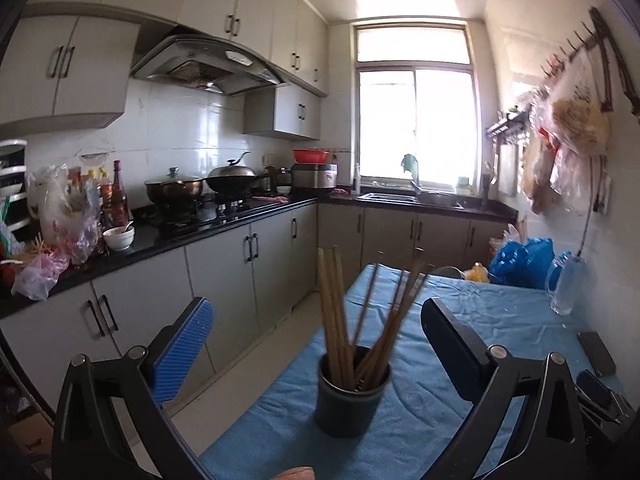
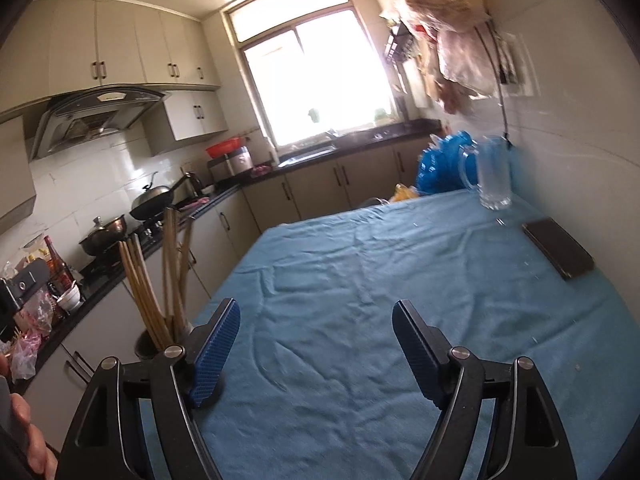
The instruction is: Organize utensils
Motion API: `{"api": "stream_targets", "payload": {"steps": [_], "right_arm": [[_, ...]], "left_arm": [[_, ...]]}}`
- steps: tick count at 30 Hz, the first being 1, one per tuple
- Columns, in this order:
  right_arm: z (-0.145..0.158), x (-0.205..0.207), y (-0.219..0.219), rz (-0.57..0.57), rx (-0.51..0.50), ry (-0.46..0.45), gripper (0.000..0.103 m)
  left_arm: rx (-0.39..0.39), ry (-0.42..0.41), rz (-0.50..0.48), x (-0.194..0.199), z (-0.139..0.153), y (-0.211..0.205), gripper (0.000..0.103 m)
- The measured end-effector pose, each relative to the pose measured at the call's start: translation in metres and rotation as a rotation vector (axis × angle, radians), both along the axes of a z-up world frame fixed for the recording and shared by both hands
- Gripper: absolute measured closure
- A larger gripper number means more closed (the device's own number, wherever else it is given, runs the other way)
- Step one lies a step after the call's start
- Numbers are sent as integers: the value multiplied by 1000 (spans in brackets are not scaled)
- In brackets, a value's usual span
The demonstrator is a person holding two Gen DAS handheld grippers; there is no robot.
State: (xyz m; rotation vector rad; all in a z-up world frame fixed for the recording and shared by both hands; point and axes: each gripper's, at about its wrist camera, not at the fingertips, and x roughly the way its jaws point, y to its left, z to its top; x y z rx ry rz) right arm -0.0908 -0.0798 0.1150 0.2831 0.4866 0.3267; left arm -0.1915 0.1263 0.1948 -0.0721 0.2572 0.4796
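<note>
Chopsticks (image 1: 340, 320) upright in dark cup (image 1: 352, 396), handy; left gripper (image 1: 316, 344) wide around cup, right gripper (image 2: 316, 344) wide beside cup, both empty.

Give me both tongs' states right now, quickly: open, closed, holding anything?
Left tongs: open, holding nothing; the dark cup of chopsticks stands between the fingers, untouched.
Right tongs: open, empty, over the blue cloth.

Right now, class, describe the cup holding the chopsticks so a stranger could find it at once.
Find the table under the blue cloth. Near its counter-side edge stands the cup. It is dark, round and upright, the only thing there with wooden chopsticks fanning out of its top.
</note>
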Motion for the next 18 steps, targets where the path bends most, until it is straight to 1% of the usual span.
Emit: {"api": "stream_targets", "payload": {"steps": [2, 4, 6, 11, 15, 18], "right_arm": [[-3, -3, -7, -12, -3, 4, 20], [-3, -9, -13, -30, -19, -5, 20], [-3, -15, -15, -45, -39, -20, 20], [-2, -23, -12, -60, -100, -46, 17], [-4, -23, -6, -59, -153, -39, 17], [-7, -20, -6, -87, -184, -27, 16]], "left_arm": [[5, 9, -12, 0, -2, -7, 0], [6, 16, -44, 0, -4, -15, 0], [8, 33, -55, 3, -8, -21, 0], [10, 102, -87, 11, -22, -34, 0], [9, 160, -121, 17, -38, -39, 0], [-6, 214, -131, 23, -50, -39, 0]]}}
